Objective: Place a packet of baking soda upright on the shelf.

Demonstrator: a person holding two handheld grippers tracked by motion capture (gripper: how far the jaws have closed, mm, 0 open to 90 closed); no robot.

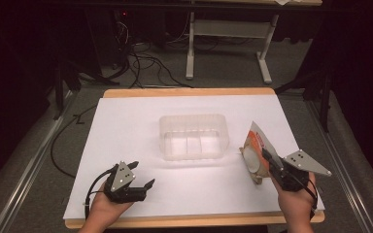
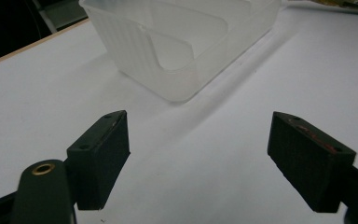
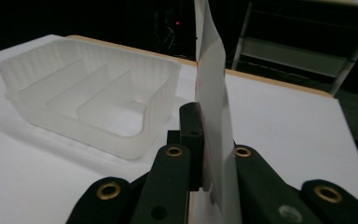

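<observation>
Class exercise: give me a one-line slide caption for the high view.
Right gripper pinches an orange-and-white snack packet beside a clear divided plastic tray; left gripper rests open on the white table.

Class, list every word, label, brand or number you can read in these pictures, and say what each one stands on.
None can be read.
Packet in the right claw: orange and white print, too blurred to read.
Clear plastic tray: no lettering visible.
</observation>
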